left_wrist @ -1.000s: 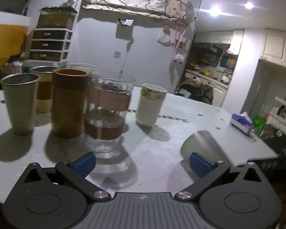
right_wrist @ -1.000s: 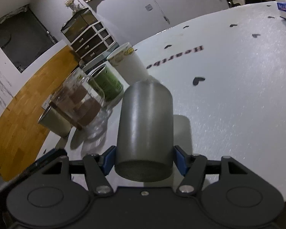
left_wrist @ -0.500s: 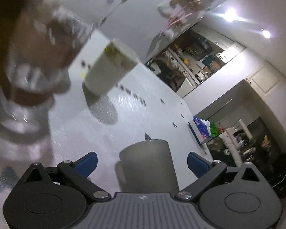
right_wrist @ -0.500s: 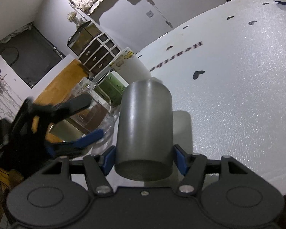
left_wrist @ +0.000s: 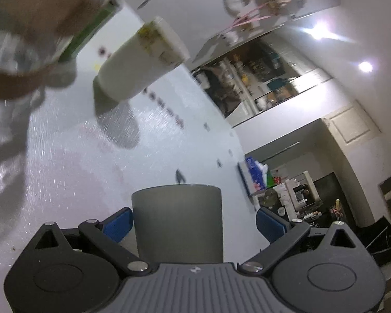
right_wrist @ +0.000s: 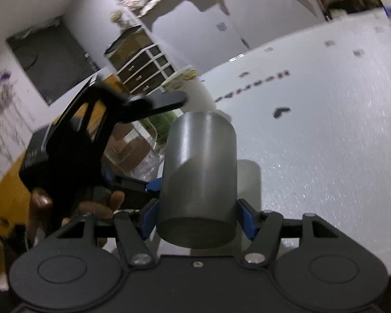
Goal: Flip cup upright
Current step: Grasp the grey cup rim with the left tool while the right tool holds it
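Note:
A grey metal cup [right_wrist: 198, 180] is held a little above the white table [right_wrist: 325, 143], its flat base toward the right wrist camera. My right gripper [right_wrist: 196, 216] is shut on the cup near its base. My left gripper [left_wrist: 193, 221] is open, with the same cup [left_wrist: 178, 221] standing between its blue pads [left_wrist: 269, 223] without visible contact. The left gripper's black arms [right_wrist: 96, 130] also show in the right wrist view, reaching the cup from the left, tilted on its side.
A white paper cup [left_wrist: 140, 60], a glass with a brown band [left_wrist: 20, 39] and a green can [right_wrist: 161, 124] stand close by on the left. A blue tissue pack [left_wrist: 255, 173] lies at the table's far edge. A drawer unit [right_wrist: 143, 70] stands behind.
My left gripper has rolled over and closed in on the cup, which now sits between its open pads. My right gripper has kept its hold and lifted the cup slightly.

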### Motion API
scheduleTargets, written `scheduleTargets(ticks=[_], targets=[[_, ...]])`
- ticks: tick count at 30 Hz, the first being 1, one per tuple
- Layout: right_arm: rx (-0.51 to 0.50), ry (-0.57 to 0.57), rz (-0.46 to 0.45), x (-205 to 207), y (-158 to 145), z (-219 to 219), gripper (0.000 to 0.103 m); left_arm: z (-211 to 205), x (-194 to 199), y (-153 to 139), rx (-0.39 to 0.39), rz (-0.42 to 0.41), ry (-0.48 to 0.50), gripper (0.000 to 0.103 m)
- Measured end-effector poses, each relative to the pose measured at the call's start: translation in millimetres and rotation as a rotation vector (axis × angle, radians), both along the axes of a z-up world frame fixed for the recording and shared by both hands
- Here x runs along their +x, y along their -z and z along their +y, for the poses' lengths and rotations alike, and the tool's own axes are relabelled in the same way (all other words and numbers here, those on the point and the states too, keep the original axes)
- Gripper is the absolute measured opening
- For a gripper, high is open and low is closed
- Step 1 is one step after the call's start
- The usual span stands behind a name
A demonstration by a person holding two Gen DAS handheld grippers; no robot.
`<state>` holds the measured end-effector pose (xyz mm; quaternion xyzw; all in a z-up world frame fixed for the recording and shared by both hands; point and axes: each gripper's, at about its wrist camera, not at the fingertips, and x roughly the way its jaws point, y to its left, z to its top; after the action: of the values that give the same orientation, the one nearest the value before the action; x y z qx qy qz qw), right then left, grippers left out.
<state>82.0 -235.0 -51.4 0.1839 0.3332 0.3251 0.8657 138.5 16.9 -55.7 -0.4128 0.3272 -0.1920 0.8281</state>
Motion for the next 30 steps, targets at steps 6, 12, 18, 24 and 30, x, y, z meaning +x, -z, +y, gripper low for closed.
scheduleTargets(ticks=[6, 12, 18, 24, 30], targets=[[-0.08, -0.029, -0.115, -4.3, -5.6, 13.8, 0.065, -6.8, -40.4, -41.4, 0.173, -0.247, 0.013, 0.099], [-0.17, -0.031, -0.223, -11.8, -1.0, 34.4, 0.065, -20.0, -62.6, -49.1, 0.321, -0.304, 0.073, 0.099], [-0.186, -0.028, -0.247, -18.4, -1.3, 36.9, 0.064, -0.2, -51.4, -28.7, 0.254, -0.171, 0.001, 0.099], [-0.128, -0.023, -0.198, -15.0, 1.1, 28.4, 0.064, 11.3, -26.7, 2.4, 0.105, -0.042, -0.001, 0.099], [-0.096, -0.046, -0.191, -16.6, 2.1, 26.5, 0.064, 12.7, -13.3, 11.2, 0.029, -0.048, -0.018, 0.101]])
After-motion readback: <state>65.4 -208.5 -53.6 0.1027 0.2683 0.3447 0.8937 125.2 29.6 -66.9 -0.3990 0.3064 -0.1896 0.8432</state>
